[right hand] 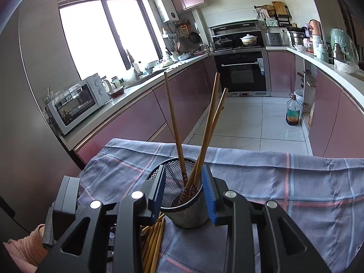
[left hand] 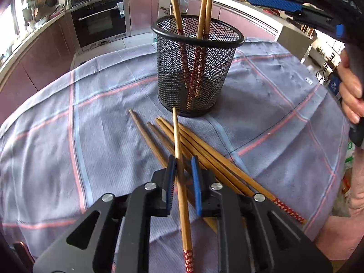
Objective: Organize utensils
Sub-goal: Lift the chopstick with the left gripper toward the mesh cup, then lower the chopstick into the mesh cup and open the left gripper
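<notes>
A black mesh cup (left hand: 196, 68) stands on the checked cloth and holds three chopsticks (left hand: 202, 18). Several more chopsticks (left hand: 213, 157) lie on the cloth in front of it. My left gripper (left hand: 183, 161) is low over this pile, its blue pads either side of one chopstick (left hand: 180, 182) that points toward the cup; there is a gap at each pad. My right gripper (right hand: 184, 179) is open and empty, above the cup (right hand: 188, 207), which shows between its fingers. It also shows in the left wrist view (left hand: 295, 0) at the top right.
The checked cloth (left hand: 273, 118) covers the table. Behind it is a kitchen with pink cabinets, a black oven (right hand: 241, 70), a white toaster oven (right hand: 77, 102) and an oil bottle (right hand: 293, 111) on the floor. A hand (left hand: 352, 91) is at the right edge.
</notes>
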The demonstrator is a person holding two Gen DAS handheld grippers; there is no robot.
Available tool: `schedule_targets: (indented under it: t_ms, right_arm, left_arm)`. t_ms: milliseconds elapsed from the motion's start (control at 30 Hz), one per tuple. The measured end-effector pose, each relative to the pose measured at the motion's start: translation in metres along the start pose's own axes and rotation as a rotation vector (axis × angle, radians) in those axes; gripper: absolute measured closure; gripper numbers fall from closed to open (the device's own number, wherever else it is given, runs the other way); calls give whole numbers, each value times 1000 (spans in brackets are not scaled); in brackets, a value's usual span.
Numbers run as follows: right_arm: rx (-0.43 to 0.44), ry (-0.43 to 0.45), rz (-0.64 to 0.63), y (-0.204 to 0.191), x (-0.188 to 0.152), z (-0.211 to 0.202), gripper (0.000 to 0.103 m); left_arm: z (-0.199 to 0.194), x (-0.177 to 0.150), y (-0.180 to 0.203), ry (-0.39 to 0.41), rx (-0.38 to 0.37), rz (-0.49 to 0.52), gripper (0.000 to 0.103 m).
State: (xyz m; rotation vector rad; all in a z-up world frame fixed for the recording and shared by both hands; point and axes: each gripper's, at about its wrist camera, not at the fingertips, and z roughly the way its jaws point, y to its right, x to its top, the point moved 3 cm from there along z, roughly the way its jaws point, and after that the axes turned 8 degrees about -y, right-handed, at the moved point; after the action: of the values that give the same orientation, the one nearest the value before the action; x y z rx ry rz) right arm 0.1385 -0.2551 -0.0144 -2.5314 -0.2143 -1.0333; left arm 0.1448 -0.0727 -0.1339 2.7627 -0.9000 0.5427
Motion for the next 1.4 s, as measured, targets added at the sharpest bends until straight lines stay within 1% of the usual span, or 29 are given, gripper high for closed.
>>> schedule_targets:
  t_ms: [100, 233, 300, 400, 433, 500, 533, 700, 733, 800, 867, 900, 1067, 1133, 1200, 1267, 1333, 1400]
  right_arm:
    - [7, -6, -4, -1, -6, -4, 71]
    - [15, -8, -10, -4, -15, -10, 69]
    - [23, -8, -10, -3, -19, -13, 66]
    - [32, -8, -3, -2, -25, -18, 66]
    - [31, -7, -1, -1, -27, -19, 66]
    - [37, -11, 5, -1, -30, -20, 66]
    - [38, -14, 5, -1, -32, -20, 66]
    - [48, -28, 21, 1, -46, -20, 66]
    - [50, -31, 25, 2, -49, -21, 66]
    - [54, -34, 31, 3, -53, -22, 66]
    - [57, -32, 41, 4, -56, -23, 66]
    - [61, -30, 47, 5, -57, -24, 66]
    - [72, -22, 56, 4, -59, -27, 66]
    - [76, -23, 56, 4, -60, -27, 66]
    - [76, -24, 56, 3, -60, -27, 66]
    - [81, -26, 62, 4, -62, -26, 66]
    - [85, -27, 69, 5, -64, -26, 66]
    - [88, -31, 75, 6, -66, -24, 66]
  left_arm:
    - [2, 4, 2, -18, 14, 29, 87]
    - [4, 7, 1, -37, 0, 42, 86]
    - [3, 7, -2, -50, -11, 38, 89]
    - [3, 6, -3, -58, -3, 30, 92]
    - [2, 4, -3, -56, 6, 27, 95]
    - [-3, -1, -2, -45, 14, 34, 96]
    - [-4, -3, -2, -42, 8, 29, 96]
    - [-25, -11, -11, 27, -31, -30, 96]
    - [-33, -12, -15, 51, -40, -49, 96]
    - [-55, -12, -22, 112, -83, -84, 96]
    - [-75, -10, -27, 175, -105, -105, 96]
    - [-90, -7, -30, 219, -122, -120, 96]
    - [-150, 15, -29, 418, -154, -130, 96]
    - [-168, 28, -29, 479, -171, -136, 96]
    - [-184, 41, -31, 539, -172, -143, 96]
    - [-196, 55, -33, 580, -191, -157, 96]
    - [-207, 67, -34, 621, -194, -167, 96]
    - [-212, 79, -36, 646, -197, -178, 96]
